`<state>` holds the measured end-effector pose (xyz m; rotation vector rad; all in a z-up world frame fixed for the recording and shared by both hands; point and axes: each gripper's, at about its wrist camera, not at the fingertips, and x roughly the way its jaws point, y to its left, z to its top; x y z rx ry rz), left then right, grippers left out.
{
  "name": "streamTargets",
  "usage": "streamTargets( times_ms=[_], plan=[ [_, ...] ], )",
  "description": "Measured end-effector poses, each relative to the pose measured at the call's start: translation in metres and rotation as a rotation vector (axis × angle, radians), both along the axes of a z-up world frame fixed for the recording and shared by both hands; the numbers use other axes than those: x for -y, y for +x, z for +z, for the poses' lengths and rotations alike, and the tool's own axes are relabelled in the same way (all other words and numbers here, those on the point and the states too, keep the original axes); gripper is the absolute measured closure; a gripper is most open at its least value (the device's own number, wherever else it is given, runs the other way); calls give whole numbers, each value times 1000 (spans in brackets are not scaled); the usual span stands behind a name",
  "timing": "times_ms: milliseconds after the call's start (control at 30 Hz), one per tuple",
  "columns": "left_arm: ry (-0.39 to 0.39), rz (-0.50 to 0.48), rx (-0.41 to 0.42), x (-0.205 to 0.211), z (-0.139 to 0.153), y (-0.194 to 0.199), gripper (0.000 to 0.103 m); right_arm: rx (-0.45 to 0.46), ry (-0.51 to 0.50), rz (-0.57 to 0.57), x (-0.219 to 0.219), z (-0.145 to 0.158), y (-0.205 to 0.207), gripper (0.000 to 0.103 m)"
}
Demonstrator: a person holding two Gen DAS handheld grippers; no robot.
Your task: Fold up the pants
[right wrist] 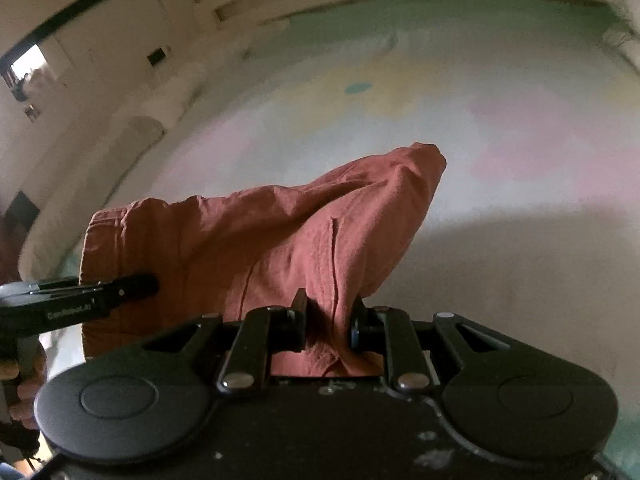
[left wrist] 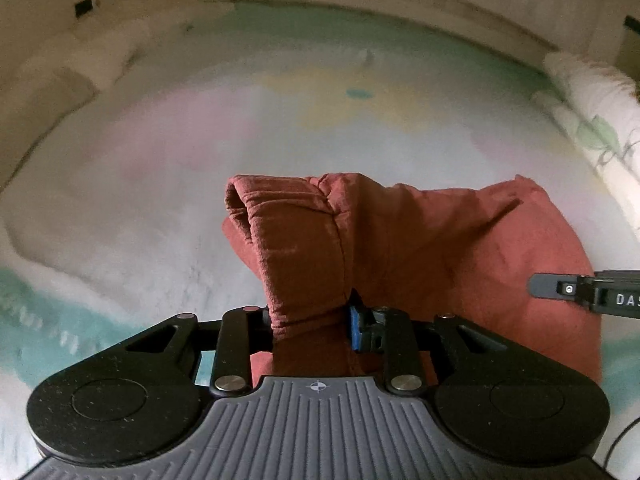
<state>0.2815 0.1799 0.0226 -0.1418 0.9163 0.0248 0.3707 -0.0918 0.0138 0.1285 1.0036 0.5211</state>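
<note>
The rust-red pants (left wrist: pixel 400 248) hang bunched between both grippers above a pastel bedspread (left wrist: pixel 160 184). My left gripper (left wrist: pixel 310 322) is shut on a thick fold of the pants. My right gripper (right wrist: pixel 330 326) is shut on another bunch of the pants (right wrist: pixel 260 240). The right gripper shows at the right edge of the left wrist view (left wrist: pixel 580 292). The left gripper shows at the left edge of the right wrist view (right wrist: pixel 80 300). The cloth below the jaws is hidden.
The bed is covered by the bedspread (right wrist: pixel 500 152) with pink, yellow and teal patches. A white pillow or rolled blanket (left wrist: pixel 592 96) lies at the far right, another pale pillow (left wrist: pixel 80 68) at the far left. Cream walls (right wrist: pixel 120 20) stand behind the bed.
</note>
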Motion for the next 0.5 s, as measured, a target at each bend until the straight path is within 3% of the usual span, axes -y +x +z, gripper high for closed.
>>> streamTargets(
  times_ms=[67,133,233,367,500],
  plan=[
    [-23,46,-68,-10,-20,7,68,-27,-32,-20,-1,-17,10,71],
    [-24,105,-135,-15,-35,13,67,-26,-118,-99,5,-29,13,69],
    [2,112,-128,-18,-36,10,62,-2,-206,-161,20,-33,11,63],
    [41,99,-82,-11,-22,1,62,43,-158,-178,37,-19,-6,63],
    [59,88,-40,-1,-12,-7,62,124,-122,-88,26,-7,-26,63]
  ],
)
